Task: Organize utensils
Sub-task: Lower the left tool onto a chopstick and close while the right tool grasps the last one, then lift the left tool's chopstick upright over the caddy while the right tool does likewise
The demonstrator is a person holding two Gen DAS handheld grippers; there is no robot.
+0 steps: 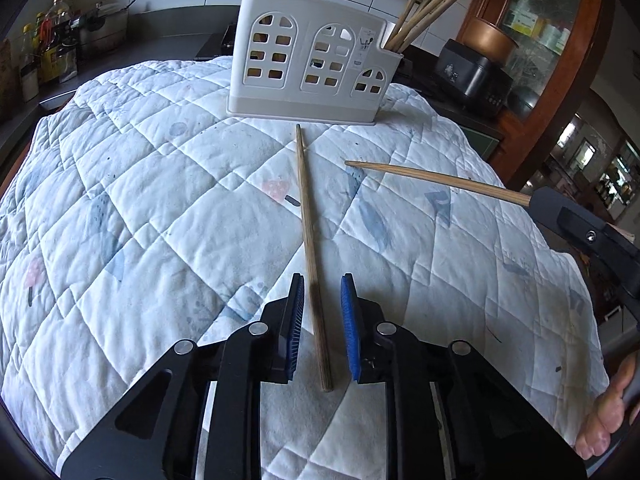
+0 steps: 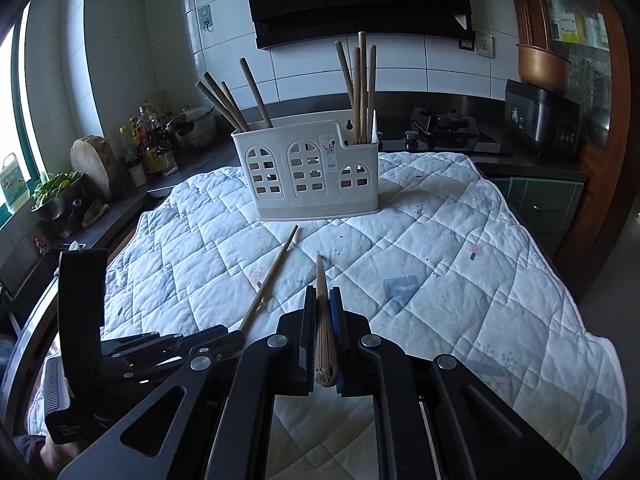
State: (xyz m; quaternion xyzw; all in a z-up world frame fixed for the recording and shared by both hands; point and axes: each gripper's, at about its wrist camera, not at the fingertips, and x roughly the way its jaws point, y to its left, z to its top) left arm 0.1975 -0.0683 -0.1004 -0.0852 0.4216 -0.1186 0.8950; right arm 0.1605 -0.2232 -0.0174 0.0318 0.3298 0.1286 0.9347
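Note:
A white utensil holder [image 1: 308, 68] with arched cut-outs stands at the far side of the quilted cloth and holds several wooden chopsticks; it also shows in the right wrist view [image 2: 316, 174]. One chopstick [image 1: 310, 240] lies on the cloth, its near end between the fingers of my open left gripper [image 1: 322, 280]. My right gripper [image 2: 323, 292] is shut on a second chopstick [image 2: 322, 304] and holds it above the cloth, pointing toward the holder. That held chopstick [image 1: 436, 182] shows at the right in the left wrist view. The lying chopstick [image 2: 272, 276] shows left of it.
The white quilted cloth [image 1: 160, 220] covers the table. Behind it runs a dark counter with bottles [image 2: 148, 144], a cutting board [image 2: 94, 168], a gas stove [image 2: 444, 124] and a black rice cooker [image 2: 540, 120]. A wooden cabinet [image 1: 560, 40] stands at the right.

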